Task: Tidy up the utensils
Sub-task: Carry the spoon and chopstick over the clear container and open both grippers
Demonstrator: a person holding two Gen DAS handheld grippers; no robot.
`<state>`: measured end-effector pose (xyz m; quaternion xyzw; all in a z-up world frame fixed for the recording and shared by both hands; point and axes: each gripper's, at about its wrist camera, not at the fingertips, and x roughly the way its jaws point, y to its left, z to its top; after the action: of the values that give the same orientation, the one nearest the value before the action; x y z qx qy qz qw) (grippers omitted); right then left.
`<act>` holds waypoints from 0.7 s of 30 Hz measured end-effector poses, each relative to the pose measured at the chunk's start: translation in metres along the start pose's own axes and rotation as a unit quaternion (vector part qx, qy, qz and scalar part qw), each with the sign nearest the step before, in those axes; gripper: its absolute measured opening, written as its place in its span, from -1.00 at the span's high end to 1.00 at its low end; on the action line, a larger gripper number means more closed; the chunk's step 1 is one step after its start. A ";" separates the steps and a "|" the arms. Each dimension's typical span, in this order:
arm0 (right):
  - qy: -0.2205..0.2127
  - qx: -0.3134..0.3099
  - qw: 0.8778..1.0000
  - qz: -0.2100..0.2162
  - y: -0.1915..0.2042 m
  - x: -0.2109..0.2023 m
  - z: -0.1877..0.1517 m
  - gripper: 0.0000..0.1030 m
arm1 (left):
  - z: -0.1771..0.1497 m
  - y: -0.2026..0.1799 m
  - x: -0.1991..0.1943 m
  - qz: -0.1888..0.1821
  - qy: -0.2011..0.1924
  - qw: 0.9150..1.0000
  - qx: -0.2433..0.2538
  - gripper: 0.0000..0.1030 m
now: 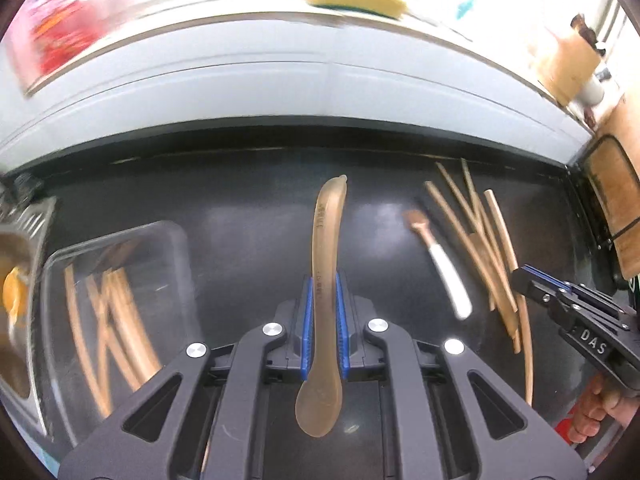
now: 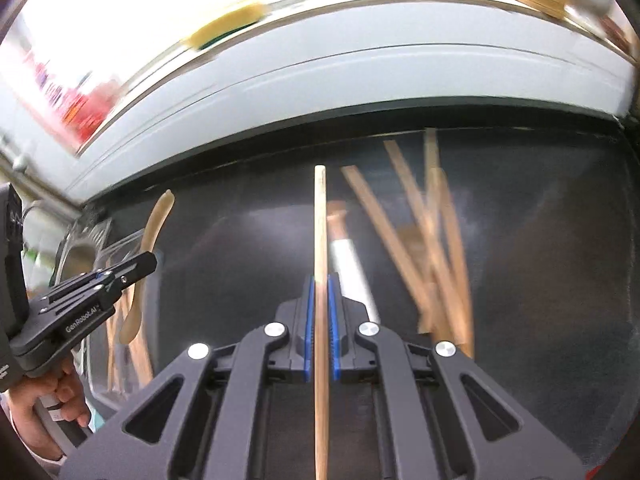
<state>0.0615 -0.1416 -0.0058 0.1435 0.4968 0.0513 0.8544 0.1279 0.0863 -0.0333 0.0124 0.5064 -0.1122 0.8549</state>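
My left gripper (image 1: 323, 284) is shut on a tan plastic spoon (image 1: 326, 240), handle pointing away, bowl toward the camera, held above the black surface. It also shows in the right wrist view (image 2: 154, 224). My right gripper (image 2: 320, 284) is shut on a single wooden chopstick (image 2: 320, 220) that points straight ahead. It shows at the right edge of the left wrist view (image 1: 524, 280). Several loose chopsticks (image 1: 480, 240) lie scattered at the right, also in the right wrist view (image 2: 432, 240). A white-handled utensil (image 1: 444, 264) lies beside them.
A clear plastic tray (image 1: 176, 240) at the left holds several chopsticks (image 1: 108, 320). A metal sink strainer (image 1: 24, 232) sits at the far left. A white ledge (image 1: 280, 92) with a yellow sponge (image 1: 356, 0) runs behind the black surface (image 1: 248, 220).
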 end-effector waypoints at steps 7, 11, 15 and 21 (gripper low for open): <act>0.022 -0.067 0.996 0.049 0.103 0.027 -0.008 0.86 | -0.028 0.098 -0.048 0.049 -0.008 0.996 -0.076 0.80; 0.037 -0.097 0.992 0.069 0.151 0.039 -0.016 0.86 | -0.043 0.137 -0.066 0.069 -0.009 0.993 -0.099 0.80; 0.047 -0.120 0.988 0.080 0.190 0.050 -0.022 0.85 | -0.052 0.156 -0.069 0.073 -0.006 0.991 -0.108 0.80; 0.052 -0.110 0.989 0.083 0.223 0.071 -0.017 0.85 | -0.064 0.183 -0.071 0.072 0.001 0.991 -0.116 0.80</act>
<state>0.0942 0.0906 -0.0071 0.0863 0.5180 0.1837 0.8310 0.0771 0.2859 -0.0203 -0.0505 0.5147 0.0088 0.8559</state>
